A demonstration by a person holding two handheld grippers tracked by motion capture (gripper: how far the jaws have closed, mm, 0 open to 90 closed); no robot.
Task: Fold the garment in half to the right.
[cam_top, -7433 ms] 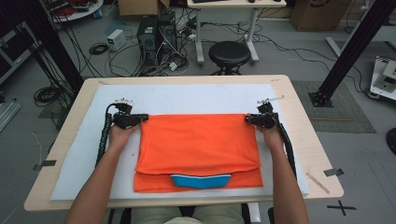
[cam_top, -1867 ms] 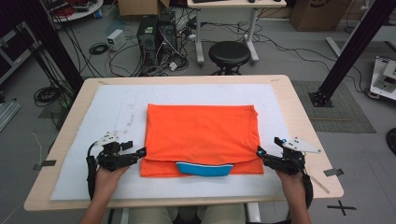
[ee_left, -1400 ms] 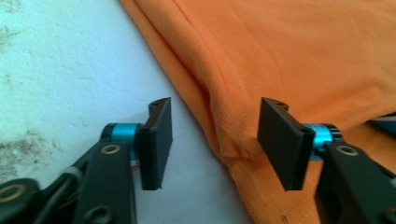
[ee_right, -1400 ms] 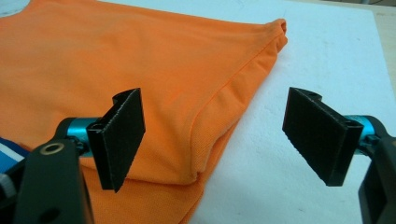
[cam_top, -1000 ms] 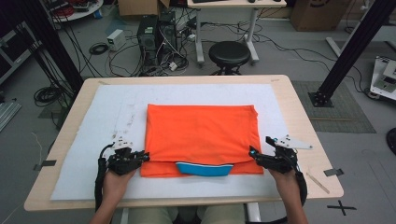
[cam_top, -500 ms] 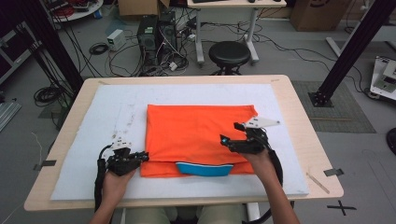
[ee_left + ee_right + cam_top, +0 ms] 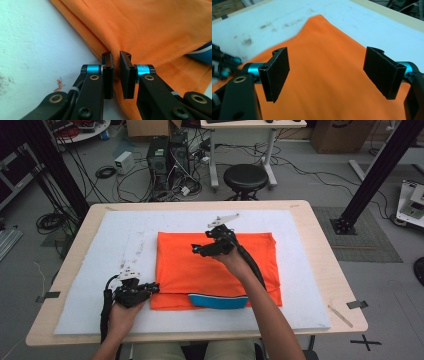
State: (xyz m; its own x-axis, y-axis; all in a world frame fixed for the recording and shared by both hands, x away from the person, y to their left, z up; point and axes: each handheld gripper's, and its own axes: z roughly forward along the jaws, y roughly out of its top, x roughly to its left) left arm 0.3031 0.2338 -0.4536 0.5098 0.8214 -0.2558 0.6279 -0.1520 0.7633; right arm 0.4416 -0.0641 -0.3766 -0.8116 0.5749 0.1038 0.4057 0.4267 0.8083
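A folded orange shirt (image 7: 180,270) with a blue collar (image 7: 217,301) at its near edge lies on the white mat (image 7: 95,270). My left gripper (image 7: 152,289) sits at the shirt's near left corner. In the left gripper view its jaws (image 7: 116,56) have just been closing and now pinch a raised fold of the orange fabric (image 7: 155,30). My right gripper (image 7: 196,250) hovers over the middle of the shirt and points left. It (image 7: 329,67) stands wide open with nothing between the pads, the orange cloth (image 7: 324,50) below them.
The mat covers a wooden table (image 7: 325,250). A black stool (image 7: 245,177), a computer tower and loose cables are on the floor beyond the far edge. A black frame post (image 7: 370,180) stands at the right. Bare mat lies to the left and right of the shirt.
My right gripper has left the shirt's near right corner and swung left and away from me, rising above the shirt's middle. The left gripper stayed at the near left corner.
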